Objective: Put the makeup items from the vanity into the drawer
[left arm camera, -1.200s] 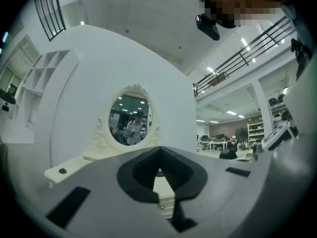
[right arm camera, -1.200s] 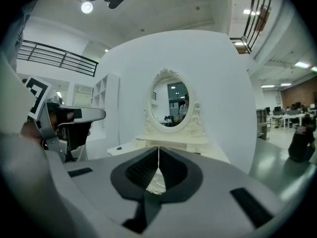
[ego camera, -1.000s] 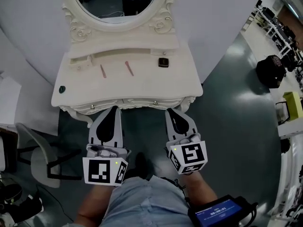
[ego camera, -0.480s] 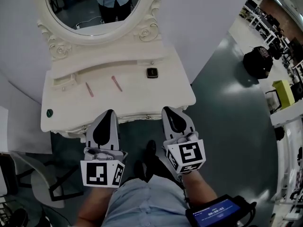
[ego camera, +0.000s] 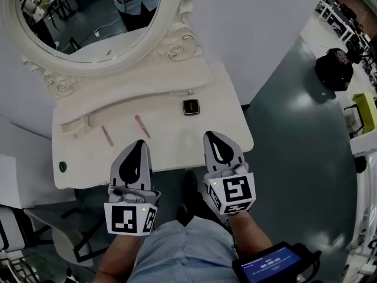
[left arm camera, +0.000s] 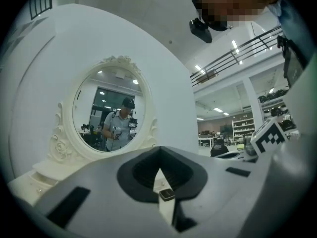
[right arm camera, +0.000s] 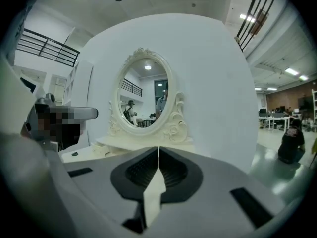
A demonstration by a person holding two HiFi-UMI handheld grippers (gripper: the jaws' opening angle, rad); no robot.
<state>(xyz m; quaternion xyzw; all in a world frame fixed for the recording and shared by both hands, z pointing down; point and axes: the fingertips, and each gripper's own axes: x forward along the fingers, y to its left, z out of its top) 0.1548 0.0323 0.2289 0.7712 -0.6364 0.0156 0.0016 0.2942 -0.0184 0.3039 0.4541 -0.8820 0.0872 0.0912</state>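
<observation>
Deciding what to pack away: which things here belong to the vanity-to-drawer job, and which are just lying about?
Job: left pink stick, right pink stick, black square compact, possibly the dark green round item, all on the vanity.
Lying about: grey chair, black bag, yellow object.

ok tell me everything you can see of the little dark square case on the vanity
The dark square case is small, with rounded corners, a black glossy-looking face and a lighter, metallic-looking rim. It lies flat on the cream vanity top, toward its back right, just in front of the raised ledge below the mirror. Nothing touches it; the nearest pink stick lies apart to its left.
</observation>
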